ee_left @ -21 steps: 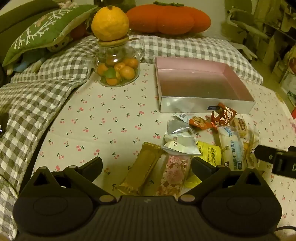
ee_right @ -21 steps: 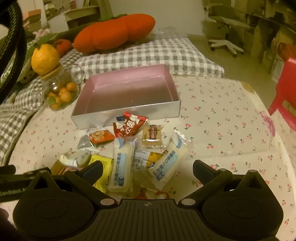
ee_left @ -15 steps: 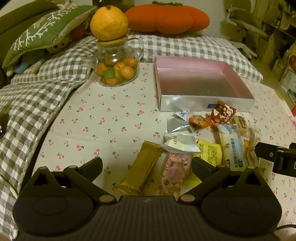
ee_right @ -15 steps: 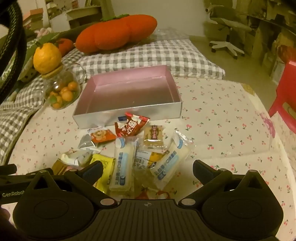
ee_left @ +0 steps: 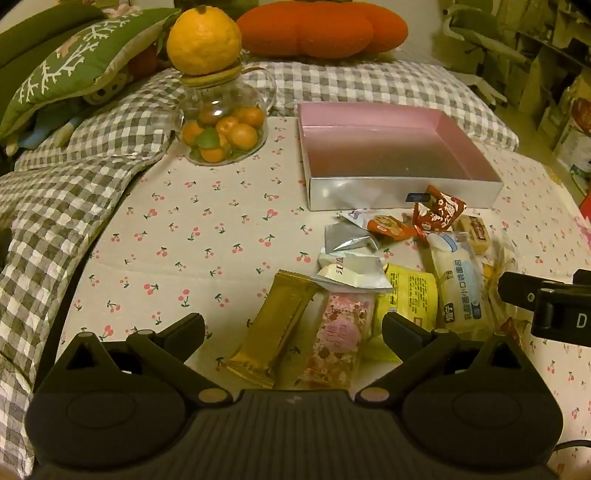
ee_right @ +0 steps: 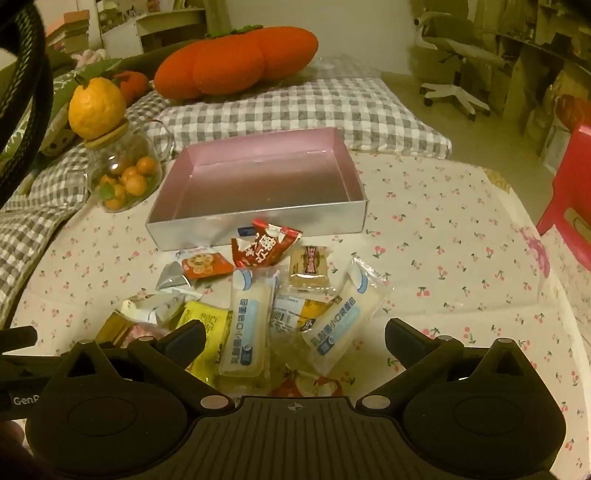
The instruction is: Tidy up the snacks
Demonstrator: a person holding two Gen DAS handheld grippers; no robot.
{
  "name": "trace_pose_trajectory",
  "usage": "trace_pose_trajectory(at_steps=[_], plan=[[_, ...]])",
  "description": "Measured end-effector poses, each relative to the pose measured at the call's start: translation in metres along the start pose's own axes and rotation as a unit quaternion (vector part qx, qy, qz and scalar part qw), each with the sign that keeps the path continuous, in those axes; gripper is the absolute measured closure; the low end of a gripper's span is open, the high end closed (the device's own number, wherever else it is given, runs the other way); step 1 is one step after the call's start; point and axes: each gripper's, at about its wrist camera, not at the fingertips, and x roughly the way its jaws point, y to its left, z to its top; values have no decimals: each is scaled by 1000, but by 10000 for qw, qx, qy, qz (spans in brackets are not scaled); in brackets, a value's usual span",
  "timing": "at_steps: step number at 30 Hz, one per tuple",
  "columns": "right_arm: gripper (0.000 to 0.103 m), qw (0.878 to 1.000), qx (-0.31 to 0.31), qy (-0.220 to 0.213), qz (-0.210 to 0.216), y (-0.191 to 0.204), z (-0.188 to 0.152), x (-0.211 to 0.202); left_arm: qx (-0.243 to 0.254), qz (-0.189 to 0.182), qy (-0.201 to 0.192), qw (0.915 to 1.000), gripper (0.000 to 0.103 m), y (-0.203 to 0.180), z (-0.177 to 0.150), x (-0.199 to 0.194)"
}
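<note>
A pile of wrapped snacks lies on the cherry-print cloth before an empty pink box with silver walls (ee_left: 402,190) (ee_right: 258,227). My left gripper (ee_left: 293,326) is open and empty, just above a gold bar (ee_left: 275,326) and a pink floral packet (ee_left: 338,338). My right gripper (ee_right: 295,338) is open and empty, over a white-and-blue bread packet (ee_right: 247,317) and a second one (ee_right: 345,315). A red packet (ee_right: 266,245), an orange packet (ee_right: 205,264), a yellow packet (ee_left: 410,295) and a small brown cake (ee_right: 308,266) lie nearer the box.
A glass jar of small oranges (ee_left: 221,125) with a big citrus on its lid (ee_left: 203,38) stands left of the box. Checked bedding (ee_left: 59,192), a green pillow (ee_left: 74,70) and an orange pumpkin cushion (ee_left: 321,27) lie behind. A red stool (ee_right: 569,195) stands right.
Both grippers have drawn slightly back and up, so the box and snacks sit a little lower in view. Nothing was taken hold of.
</note>
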Motion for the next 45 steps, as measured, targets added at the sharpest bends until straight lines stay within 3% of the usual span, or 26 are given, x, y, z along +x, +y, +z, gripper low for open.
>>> trace_pose_trajectory(at_steps=[45], plan=[[0, 9997, 76, 206, 63, 2, -3, 6, -3, 0, 22, 10000, 1, -2, -4, 1]])
